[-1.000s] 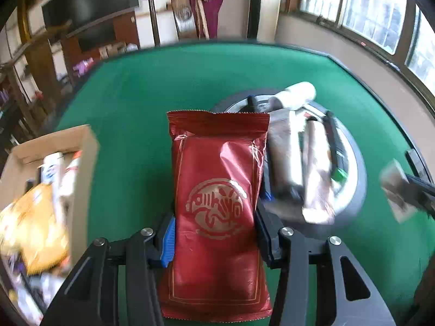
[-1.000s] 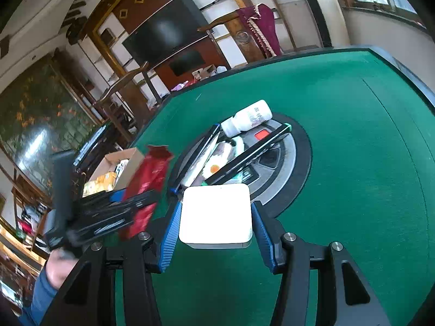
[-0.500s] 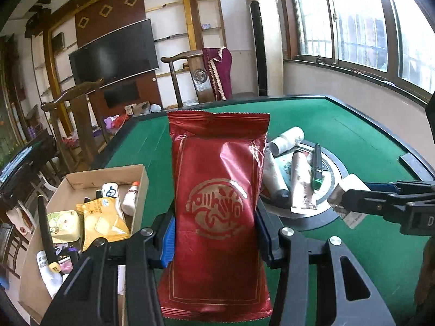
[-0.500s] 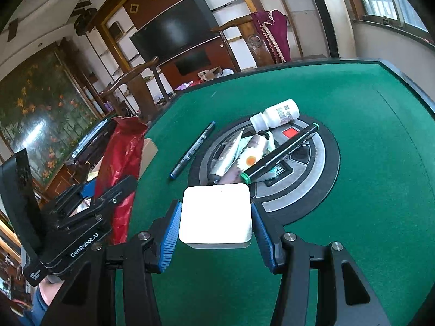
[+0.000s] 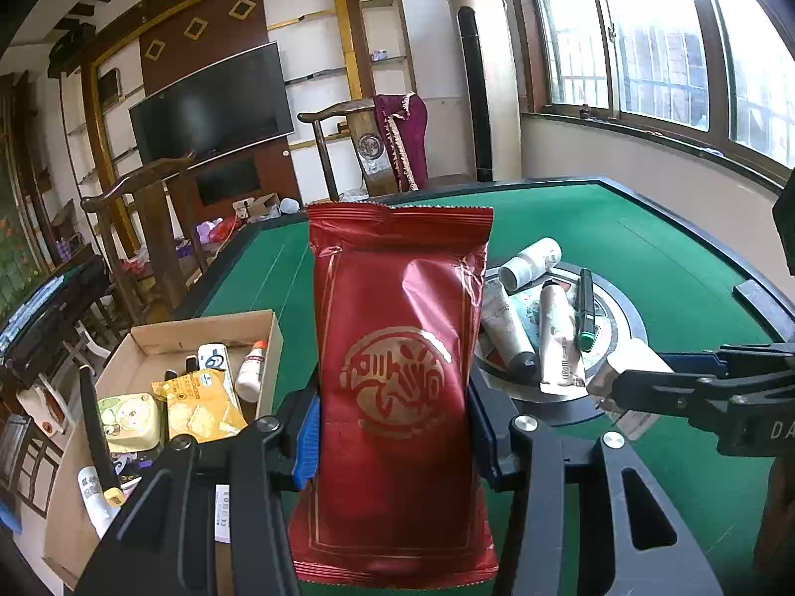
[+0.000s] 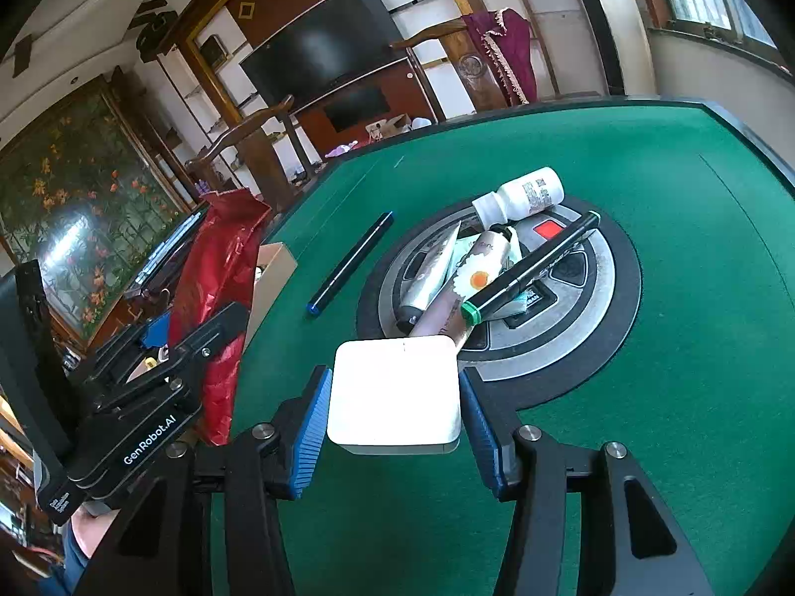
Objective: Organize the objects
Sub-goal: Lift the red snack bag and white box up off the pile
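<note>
Gripping red snack pouch upright w/ left gripper, pads clamped on both edges, above table's near-left edge. Right gripper clenched on white square box, over green felt. Next, my judgment: carry pouch left over cardboard box, lower flat, then release. Box already crowded: yellow packet, small bottle. Tubes, marker, pill bottle on center disc; blue pen on felt, left of disc.

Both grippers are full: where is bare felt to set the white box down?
Green felt right of the round centre panel is bare, as is the near strip under the square white box. The panel is crowded.
</note>
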Tool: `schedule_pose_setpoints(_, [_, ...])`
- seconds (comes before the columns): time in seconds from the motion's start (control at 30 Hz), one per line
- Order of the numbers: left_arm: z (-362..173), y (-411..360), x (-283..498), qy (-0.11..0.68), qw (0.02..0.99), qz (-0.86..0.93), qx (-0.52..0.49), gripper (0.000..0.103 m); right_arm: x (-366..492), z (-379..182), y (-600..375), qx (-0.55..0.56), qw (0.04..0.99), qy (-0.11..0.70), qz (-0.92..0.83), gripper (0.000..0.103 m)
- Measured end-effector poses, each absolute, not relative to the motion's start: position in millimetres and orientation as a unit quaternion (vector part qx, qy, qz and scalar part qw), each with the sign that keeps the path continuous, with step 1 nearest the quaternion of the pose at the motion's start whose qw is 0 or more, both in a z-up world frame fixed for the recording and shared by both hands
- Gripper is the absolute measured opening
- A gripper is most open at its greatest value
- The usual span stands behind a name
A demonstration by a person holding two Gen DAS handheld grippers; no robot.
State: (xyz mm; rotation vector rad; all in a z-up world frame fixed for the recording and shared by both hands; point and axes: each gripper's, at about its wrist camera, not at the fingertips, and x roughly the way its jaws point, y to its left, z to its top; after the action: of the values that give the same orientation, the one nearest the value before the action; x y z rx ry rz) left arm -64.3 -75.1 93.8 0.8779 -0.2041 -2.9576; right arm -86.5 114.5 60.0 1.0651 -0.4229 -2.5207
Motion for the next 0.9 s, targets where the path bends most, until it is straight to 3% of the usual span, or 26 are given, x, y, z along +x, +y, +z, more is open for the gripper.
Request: schedule_pose_setpoints(0.9, [105,-76,-56,-0.076,0.048,-0.962,0.258,0.048,-86,55,106,0.378,0.187,-0.156,-0.893,0.056])
